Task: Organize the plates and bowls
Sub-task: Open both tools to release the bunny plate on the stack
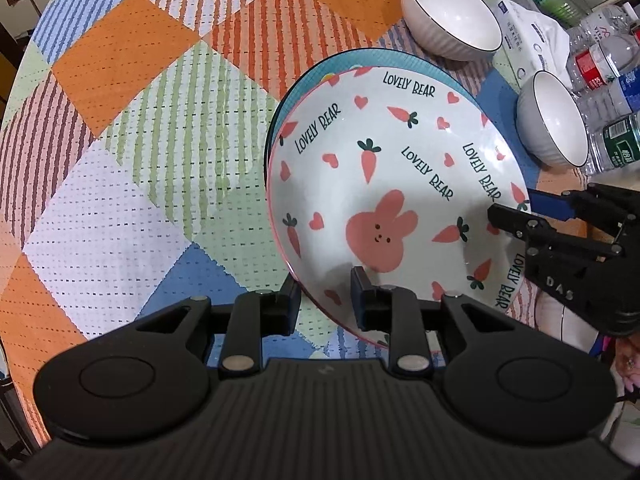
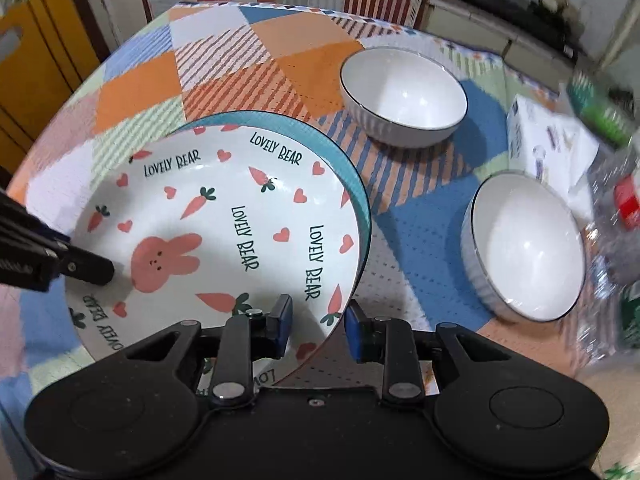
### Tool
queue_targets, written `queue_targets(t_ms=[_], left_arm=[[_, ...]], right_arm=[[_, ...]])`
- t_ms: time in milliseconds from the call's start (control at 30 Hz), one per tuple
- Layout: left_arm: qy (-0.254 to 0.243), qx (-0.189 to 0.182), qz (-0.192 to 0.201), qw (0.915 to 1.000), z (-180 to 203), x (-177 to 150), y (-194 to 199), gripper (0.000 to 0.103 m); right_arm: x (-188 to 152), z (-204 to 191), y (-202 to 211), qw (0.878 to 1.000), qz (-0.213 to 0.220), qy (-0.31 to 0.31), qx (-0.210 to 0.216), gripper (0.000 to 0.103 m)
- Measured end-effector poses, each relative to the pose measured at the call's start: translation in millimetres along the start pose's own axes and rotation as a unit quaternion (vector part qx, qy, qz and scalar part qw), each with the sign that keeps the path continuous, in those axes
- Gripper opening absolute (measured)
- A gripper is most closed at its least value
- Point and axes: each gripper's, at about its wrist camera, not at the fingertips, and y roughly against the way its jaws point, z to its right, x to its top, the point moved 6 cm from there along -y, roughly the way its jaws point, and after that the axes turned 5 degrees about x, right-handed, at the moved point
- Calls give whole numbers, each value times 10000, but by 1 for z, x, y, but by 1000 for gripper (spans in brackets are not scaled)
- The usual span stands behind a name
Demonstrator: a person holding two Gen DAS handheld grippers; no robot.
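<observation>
A white bunny-and-carrot plate (image 1: 400, 184) reading "LOVELY BEAR" lies over a blue plate (image 1: 360, 60) on the patchwork tablecloth; it also shows in the right wrist view (image 2: 224, 232), with the blue plate's rim (image 2: 352, 176) behind it. My left gripper (image 1: 325, 300) straddles its near rim, jaws partly open, one finger under and one over. My right gripper (image 2: 316, 322) straddles the opposite rim the same way, and shows at the right in the left wrist view (image 1: 520, 216). Two white ribbed bowls sit apart: the far bowl (image 2: 404, 96) and the near bowl (image 2: 524, 244).
Plastic water bottles (image 1: 608, 92) and a white paper packet (image 1: 532, 40) crowd the table's right edge by the bowls. The round table's edge (image 1: 24, 92) curves along the left. A yellow cabinet (image 2: 36, 72) stands beyond the table.
</observation>
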Motion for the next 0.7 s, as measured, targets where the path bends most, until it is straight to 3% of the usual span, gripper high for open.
queue_targets(t_ms=[267, 400, 567, 700], left_arm=[[-151, 134, 106, 9997, 10, -2, 0, 26], [-197, 209, 144, 9995, 13, -7, 6, 26], [-494, 528, 397, 9966, 19, -14, 18, 23], [-611, 420, 419, 9964, 28, -24, 34, 23]], right_arm=[[5, -3, -9, 9978, 187, 401, -500, 35], [5, -3, -8, 9975, 275, 398, -510, 35], [0, -4, 2, 9944, 737, 562, -514, 34], [-3, -2, 20, 9926, 983, 474, -528, 34]])
